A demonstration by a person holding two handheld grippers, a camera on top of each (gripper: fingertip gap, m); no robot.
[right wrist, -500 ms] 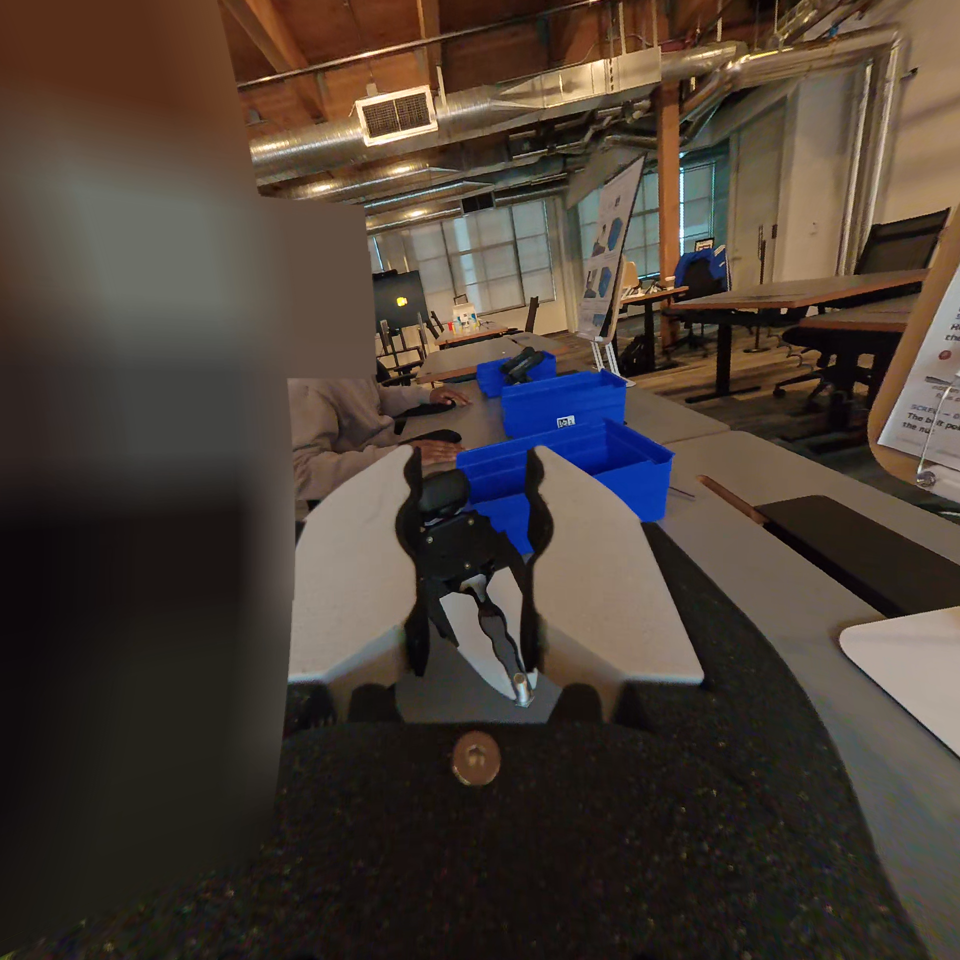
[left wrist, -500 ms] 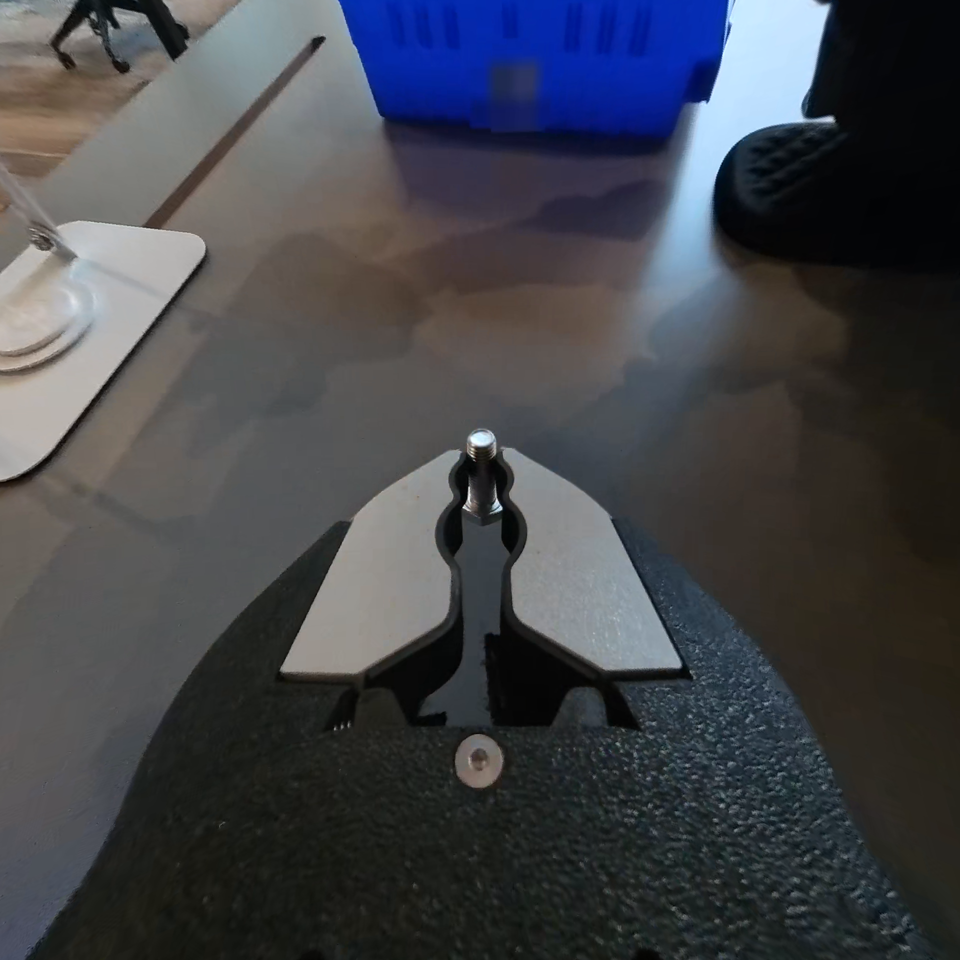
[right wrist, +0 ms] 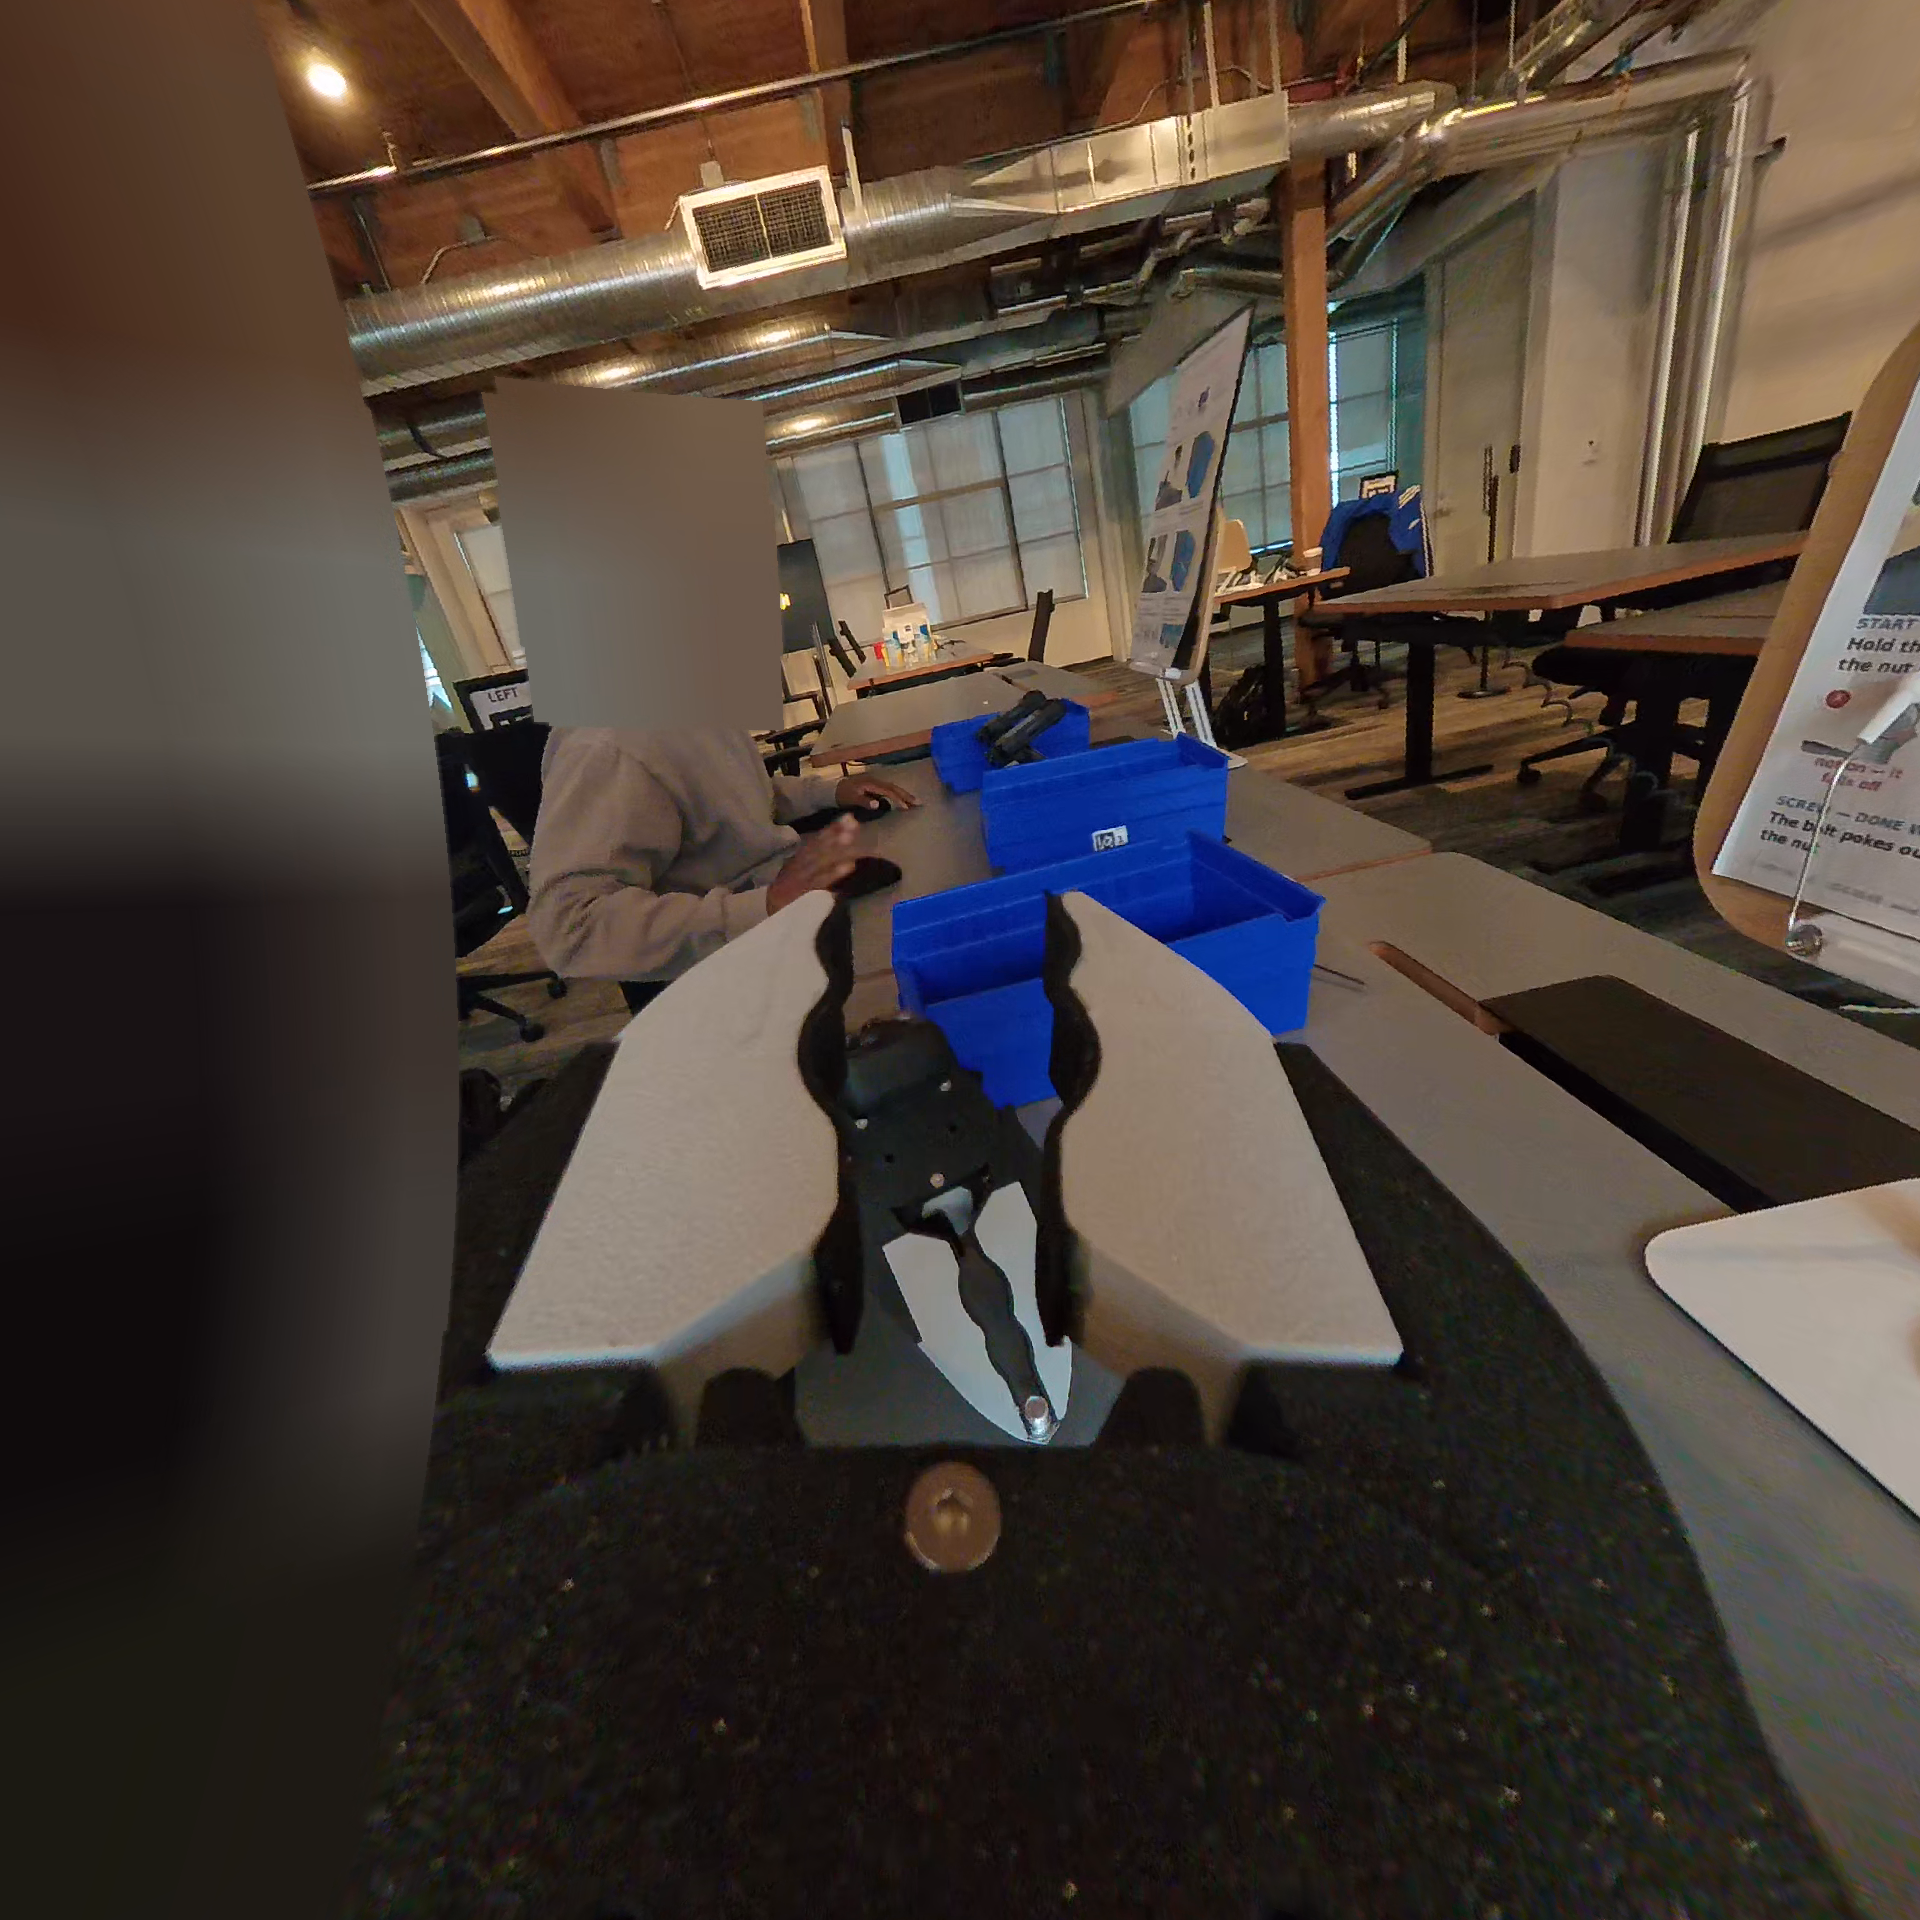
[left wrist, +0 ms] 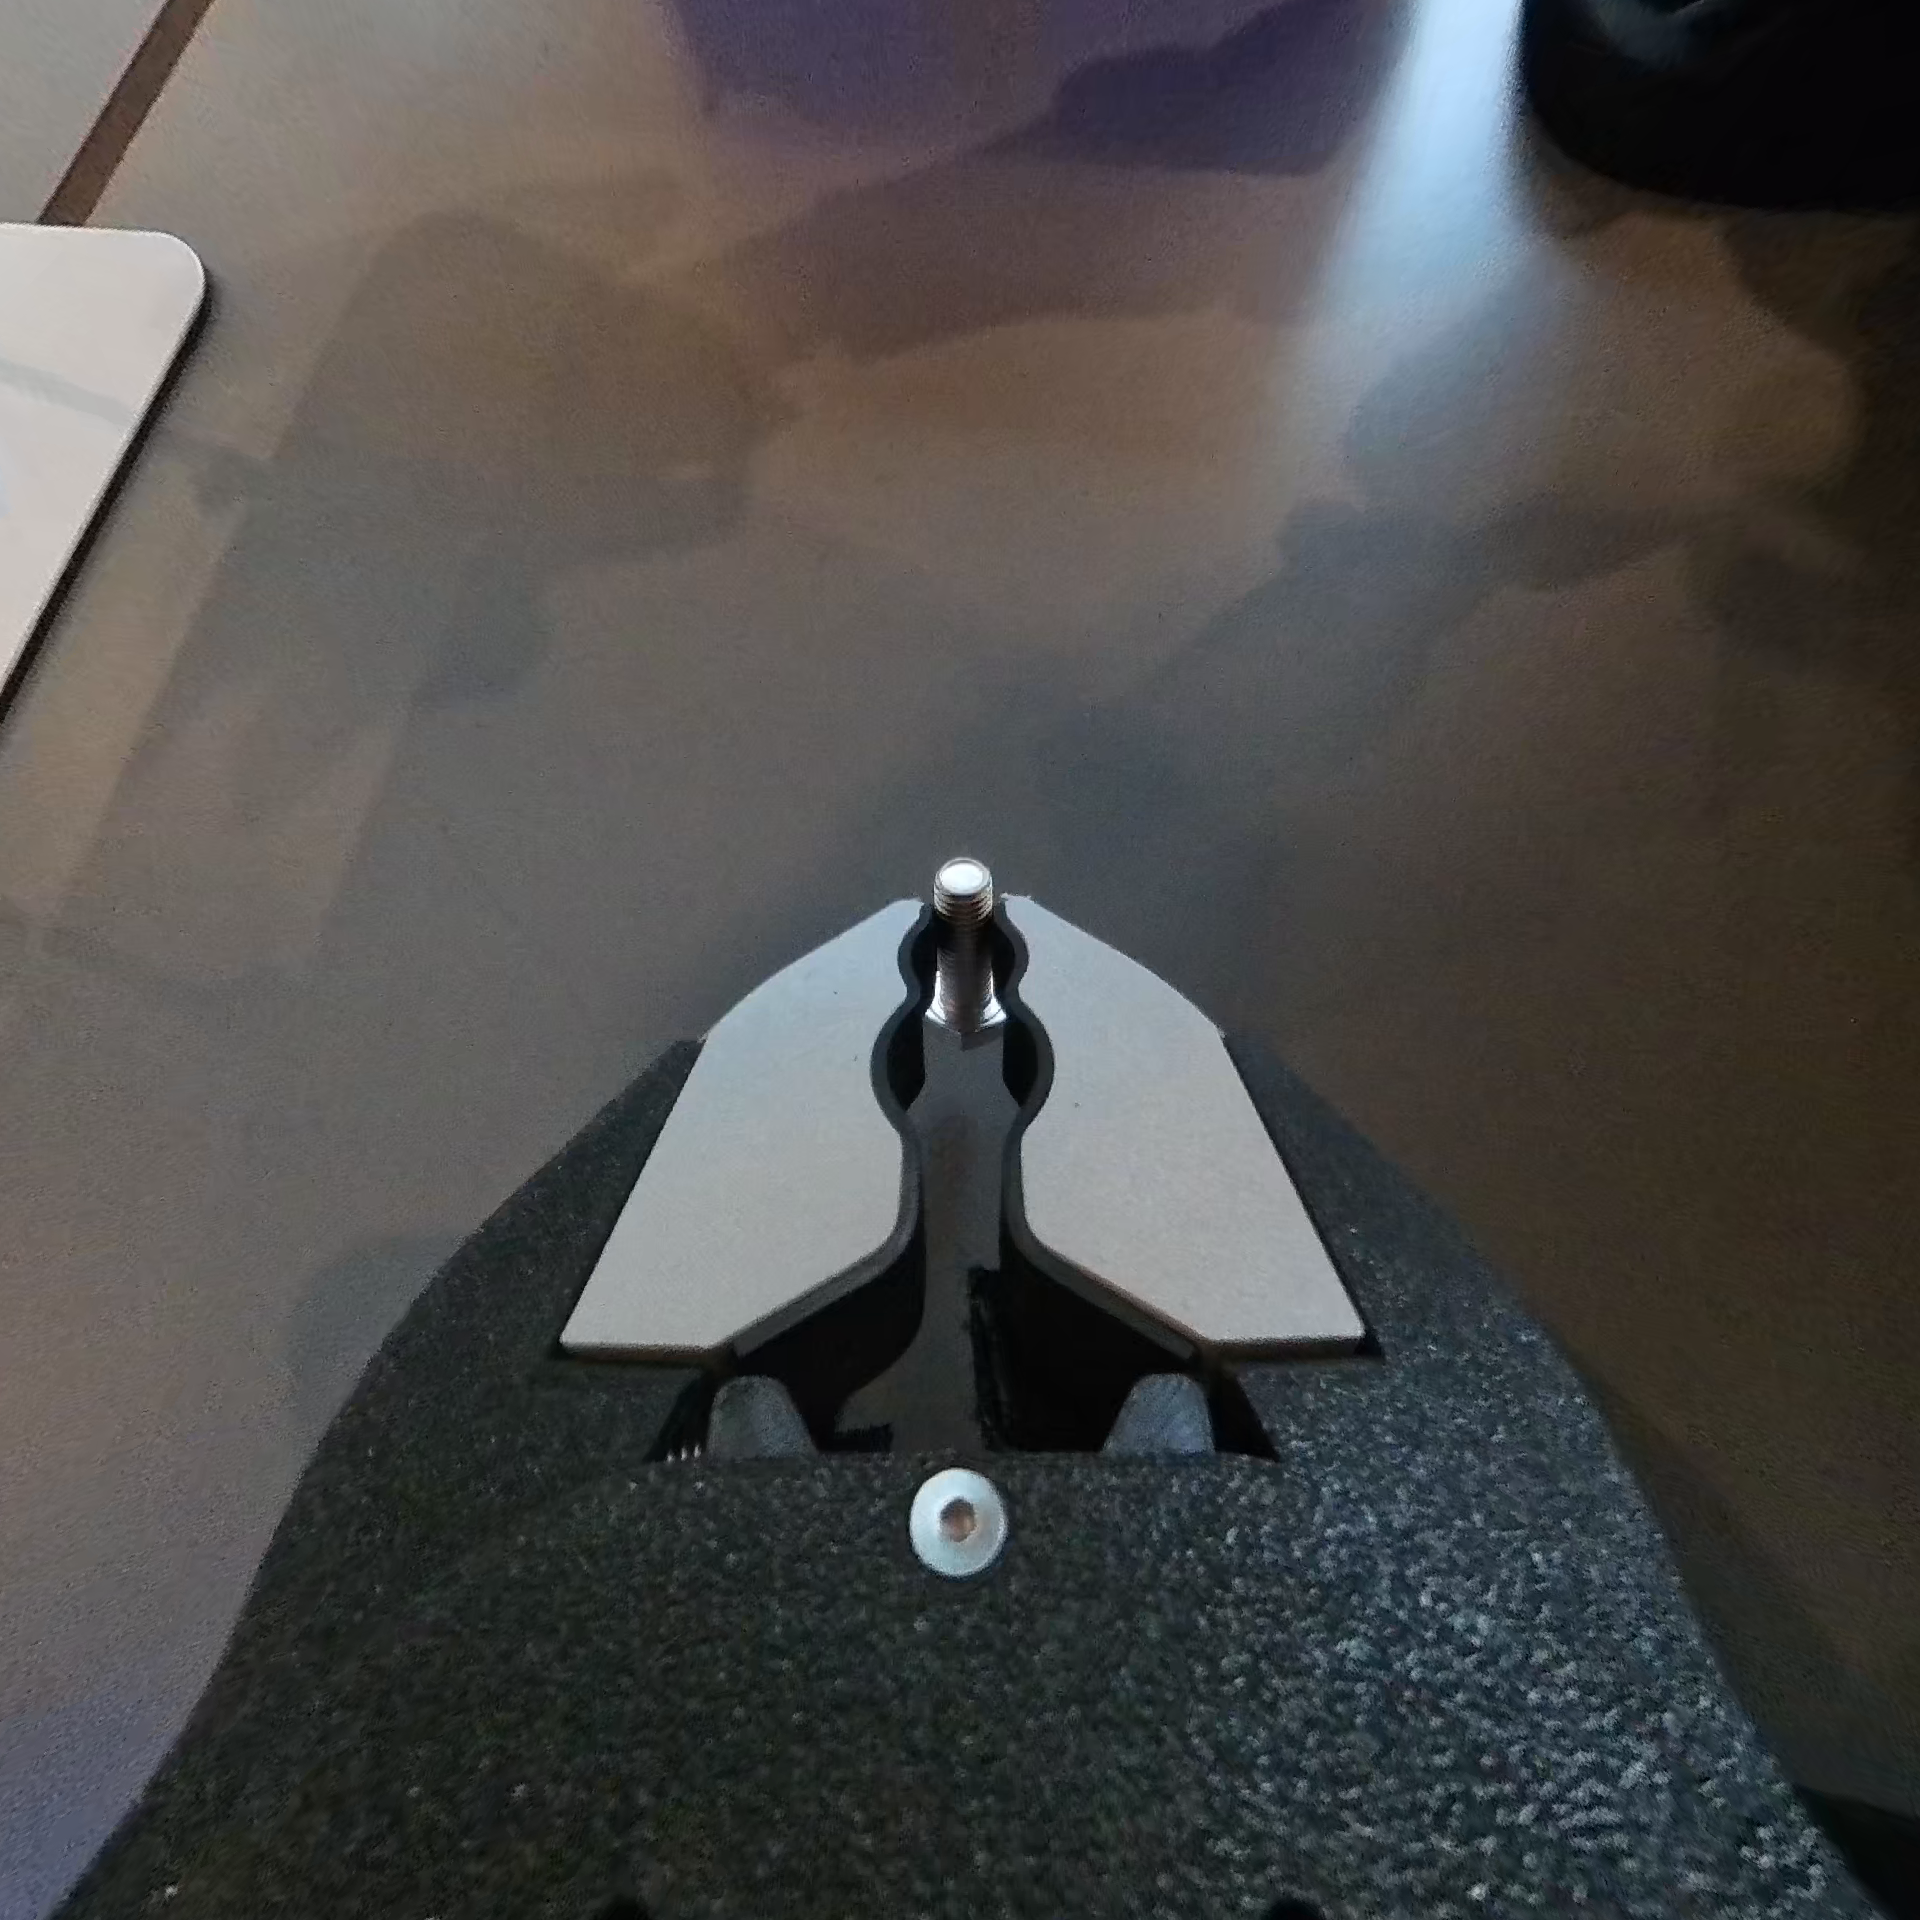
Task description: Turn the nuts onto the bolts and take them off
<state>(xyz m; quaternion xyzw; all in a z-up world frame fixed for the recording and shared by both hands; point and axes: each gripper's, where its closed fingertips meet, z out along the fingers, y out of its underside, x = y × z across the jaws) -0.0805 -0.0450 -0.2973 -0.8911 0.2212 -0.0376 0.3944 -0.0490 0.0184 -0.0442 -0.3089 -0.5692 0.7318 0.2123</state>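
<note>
— Where's the small silver hex-head bolt (left wrist: pixel 962 956)?

— Pinched near the tips of the left gripper (left wrist: pixel 962 920). Its grey jaws are closed on the shank just ahead of the hex head, and the threaded end pokes out past the tips, above the smooth grey bench (left wrist: pixel 727 623).

— Does the other camera show it too?

— Yes. In the right wrist view the left gripper (right wrist: pixel 1023 1392) lies between the right one's fingers, pointing back toward the camera, with the bolt's (right wrist: pixel 1037 1415) flat end showing at its tip.

— And the right gripper (right wrist: pixel 945 925)?

— Its jaws are spread wide and hold nothing. I can't make out a nut anywhere in either view.

— What else is around?

— A white rounded-corner plate (left wrist: pixel 73 416) at the left edge of the left view, which also shows in the right view (right wrist: pixel 1808 1320) at the right edge. Farther along the bench sits an open blue plastic bin (right wrist: pixel 1122 945), with two more blue bins (right wrist: pixel 1101 800) behind it. A person in a light grey sweatshirt (right wrist: pixel 644 852) sits at the bench beyond, hands on the top. A stand-up instruction card (right wrist: pixel 1829 727) stands at the right.
</note>
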